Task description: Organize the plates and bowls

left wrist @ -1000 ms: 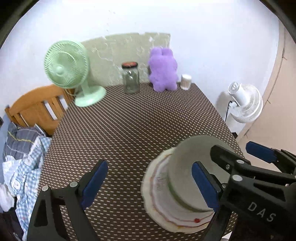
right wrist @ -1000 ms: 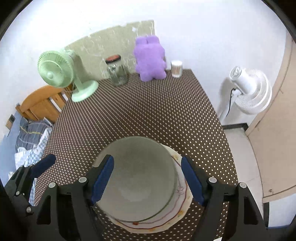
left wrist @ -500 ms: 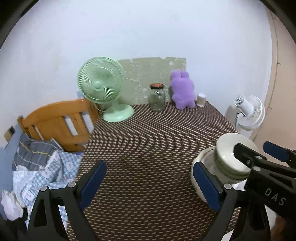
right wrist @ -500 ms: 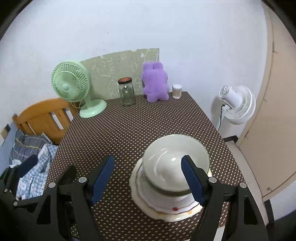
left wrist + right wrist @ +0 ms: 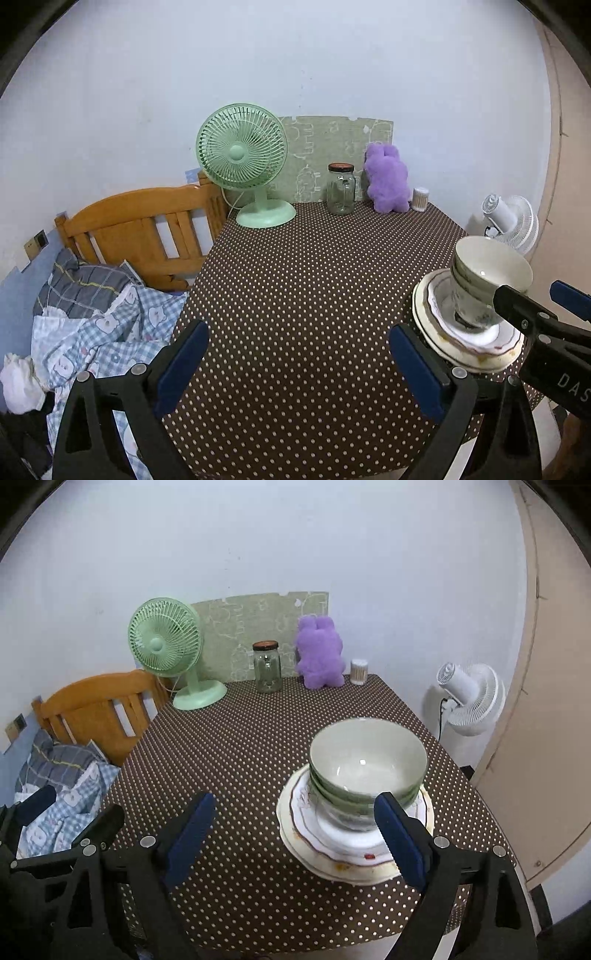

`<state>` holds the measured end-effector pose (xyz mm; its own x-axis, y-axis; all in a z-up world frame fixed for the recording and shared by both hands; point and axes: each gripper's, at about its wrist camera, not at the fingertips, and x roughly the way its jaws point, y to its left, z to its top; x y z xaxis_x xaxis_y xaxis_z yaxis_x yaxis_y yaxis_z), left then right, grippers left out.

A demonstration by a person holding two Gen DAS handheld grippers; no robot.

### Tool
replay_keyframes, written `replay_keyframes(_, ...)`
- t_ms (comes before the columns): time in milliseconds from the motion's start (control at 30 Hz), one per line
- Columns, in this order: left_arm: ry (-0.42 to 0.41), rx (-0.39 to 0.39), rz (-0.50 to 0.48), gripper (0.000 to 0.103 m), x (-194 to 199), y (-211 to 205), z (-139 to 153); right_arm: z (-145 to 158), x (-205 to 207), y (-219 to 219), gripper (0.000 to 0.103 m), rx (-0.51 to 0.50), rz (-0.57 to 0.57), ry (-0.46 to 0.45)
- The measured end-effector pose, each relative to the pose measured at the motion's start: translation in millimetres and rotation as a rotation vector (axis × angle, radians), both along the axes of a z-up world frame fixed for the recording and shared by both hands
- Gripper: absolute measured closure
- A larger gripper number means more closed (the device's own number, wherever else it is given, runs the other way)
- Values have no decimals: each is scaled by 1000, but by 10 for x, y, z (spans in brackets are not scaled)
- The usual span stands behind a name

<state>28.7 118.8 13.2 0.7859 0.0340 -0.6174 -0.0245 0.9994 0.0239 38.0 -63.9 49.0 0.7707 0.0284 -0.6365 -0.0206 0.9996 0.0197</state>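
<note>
Nested pale green bowls (image 5: pixel 365 771) stand on a stack of white plates (image 5: pixel 332 853) near the right front of the dotted brown table (image 5: pixel 240 760). My right gripper (image 5: pixel 293 819) hangs back from the stack, jaws opening and nothing between them; its right finger overlaps the plates' near rim in the picture. My left gripper (image 5: pixel 299 354) is over bare cloth left of the stack, jaws also opening and empty. In the left wrist view the bowls (image 5: pixel 484 277) and plates (image 5: pixel 436 321) sit at the right, partly behind the right gripper (image 5: pixel 535 295).
At the table's back stand a green fan (image 5: pixel 166 653), a glass jar (image 5: pixel 266 668), a purple plush toy (image 5: pixel 320 653) and a small white container (image 5: pixel 359 672). A wooden bed frame (image 5: pixel 140 229) with bedding lies left. A white floor fan (image 5: pixel 467 698) and door are right.
Both grippers have drawn back from the bowl stack, which now looks smaller and farther off. The right jaws, earlier on either side of the top bowl, have widened and left it.
</note>
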Motion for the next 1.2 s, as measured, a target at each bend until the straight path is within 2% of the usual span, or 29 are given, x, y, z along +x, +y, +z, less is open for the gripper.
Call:
replay_keyframes(300, -34, 8, -10, 4, -298, -130, -149, -226, -283, -110, 13, 5, 20, -31)
replay_keyframes(633, -33, -34, 21, 2, -337, -28, -170, -249, -362, -180, 13, -1, -4, -44)
replay_keyframes(800, -63, -33, 17, 0, -388, -39, -123, -242, -381, -176, 13, -4, -7, -43)
replay_keyframes(1200, -63, -40, 32, 0, -413, -30, -103, -243, -419, -177, 13, -9, -1, -13)
